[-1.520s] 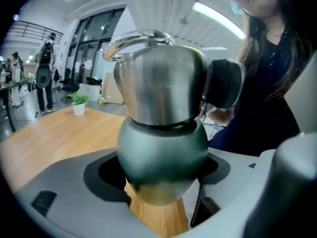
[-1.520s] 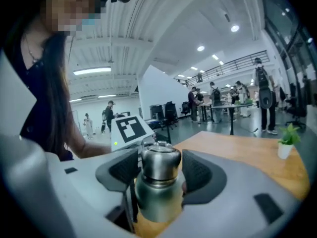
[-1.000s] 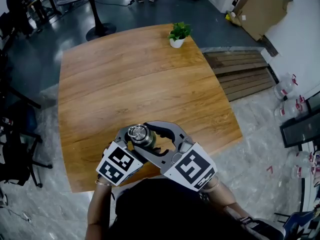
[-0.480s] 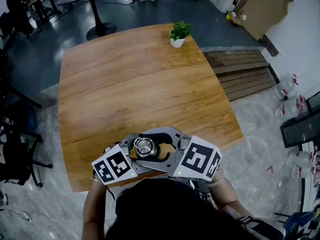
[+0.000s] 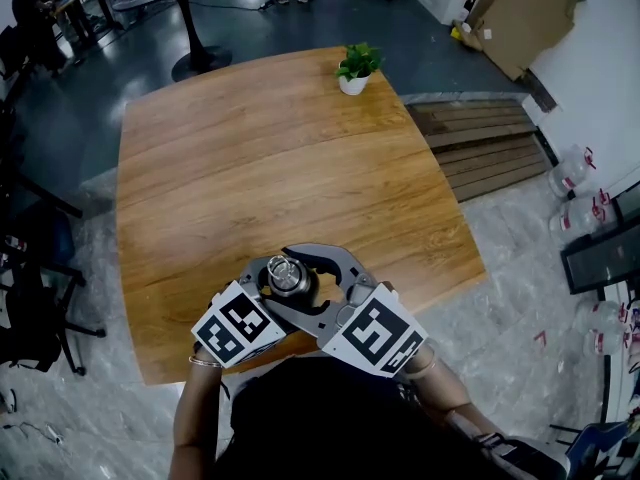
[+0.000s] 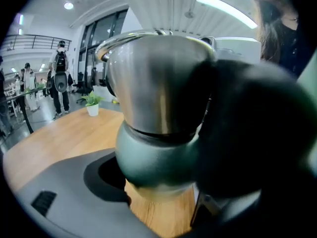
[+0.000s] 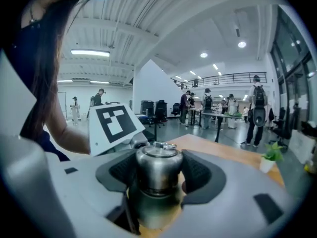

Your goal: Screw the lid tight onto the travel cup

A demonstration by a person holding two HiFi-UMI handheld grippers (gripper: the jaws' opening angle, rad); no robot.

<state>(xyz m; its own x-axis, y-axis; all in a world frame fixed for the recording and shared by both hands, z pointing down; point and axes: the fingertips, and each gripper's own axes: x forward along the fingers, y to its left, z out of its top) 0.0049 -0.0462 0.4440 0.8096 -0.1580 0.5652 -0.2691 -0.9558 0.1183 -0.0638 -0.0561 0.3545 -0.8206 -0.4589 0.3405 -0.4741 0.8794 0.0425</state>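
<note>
Near the front edge of a wooden table (image 5: 250, 148), a travel cup (image 5: 287, 278) stands upright between two hand-held grippers that meet around it. The cup has a rounded dark green body and a tall, shiny steel lid (image 7: 157, 170) seated on top.

The left gripper (image 5: 268, 290) reaches in from the person's left and pinches the green body low down. In the left gripper view the cup fills the picture, with a grey jaw against one side of it and a dark jaw against the other.

The right gripper (image 5: 312, 280) comes in from the person's right, higher up, with its jaws on either side of the steel lid. Those jaws are opening: the ribbed black pads (image 7: 198, 175) curve round the lid, and a sliver of wood shows between the lid and the pad on the picture's right.

At the far edge of the table, well apart from the cup, sits a small potted plant (image 5: 356, 68) in a white pot. Beyond the table, the right gripper view shows people (image 7: 257, 108) standing in a bright hall.
</note>
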